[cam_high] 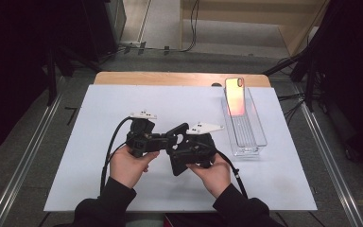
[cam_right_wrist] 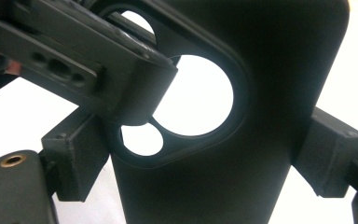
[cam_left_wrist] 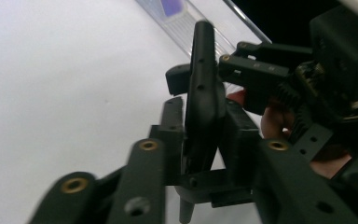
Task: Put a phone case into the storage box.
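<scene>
Near the counter's (cam_high: 99,189) front edge, both hands hold a black phone case (cam_high: 182,151) above its middle. The right gripper (cam_high: 189,153) spans the case's width, jaws wide and pressing its two long sides. The left gripper (cam_high: 163,141) pinches the thin wall by the camera cutout, jaws narrow. Best keep the right grip firm while the left lets go. Farther off, toward the right back corner, a phone (cam_high: 235,96) leans in a clear tray (cam_high: 260,135).

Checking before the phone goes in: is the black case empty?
Empty: white table shows through the black case's camera cutout, and the phone stands in the clear tray.
</scene>
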`<state>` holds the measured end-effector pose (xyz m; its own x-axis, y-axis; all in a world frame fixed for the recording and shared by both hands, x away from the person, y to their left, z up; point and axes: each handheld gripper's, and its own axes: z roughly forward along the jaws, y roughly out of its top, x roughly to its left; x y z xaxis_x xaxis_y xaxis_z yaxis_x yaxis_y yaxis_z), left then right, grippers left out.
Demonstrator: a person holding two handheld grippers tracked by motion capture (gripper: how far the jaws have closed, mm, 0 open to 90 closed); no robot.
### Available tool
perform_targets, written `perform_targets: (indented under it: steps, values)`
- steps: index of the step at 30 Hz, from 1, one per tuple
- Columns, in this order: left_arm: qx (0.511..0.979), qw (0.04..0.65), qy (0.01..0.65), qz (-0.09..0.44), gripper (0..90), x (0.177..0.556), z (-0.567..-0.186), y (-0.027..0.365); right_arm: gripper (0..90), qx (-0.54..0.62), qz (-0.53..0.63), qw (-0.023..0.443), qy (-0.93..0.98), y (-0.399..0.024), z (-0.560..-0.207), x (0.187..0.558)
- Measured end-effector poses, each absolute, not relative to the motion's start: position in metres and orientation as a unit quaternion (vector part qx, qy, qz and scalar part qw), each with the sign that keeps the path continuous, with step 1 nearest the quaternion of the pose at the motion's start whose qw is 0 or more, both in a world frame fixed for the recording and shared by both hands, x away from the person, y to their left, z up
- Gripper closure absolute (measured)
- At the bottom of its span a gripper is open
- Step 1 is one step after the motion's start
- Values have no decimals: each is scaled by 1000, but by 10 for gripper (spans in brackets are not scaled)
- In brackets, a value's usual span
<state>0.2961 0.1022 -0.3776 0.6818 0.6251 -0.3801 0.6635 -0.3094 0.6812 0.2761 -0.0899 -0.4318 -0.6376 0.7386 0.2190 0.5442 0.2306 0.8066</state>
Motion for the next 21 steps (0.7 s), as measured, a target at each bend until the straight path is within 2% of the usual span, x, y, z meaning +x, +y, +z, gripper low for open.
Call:
perform_targets:
  steps: [6, 9, 21]
  values:
    - [802, 442, 400, -22, 538, 297, -371, 108, 124, 418, 457, 101, 779, -93, -436, 279]
    - [803, 443, 395, -41, 464, 299, -370, 112, 124, 420, 456, 96, 778, -97, -437, 282]
    - [821, 439, 363, -50, 342, 300, -367, 120, 124, 428, 459, 92, 773, -115, -440, 291]
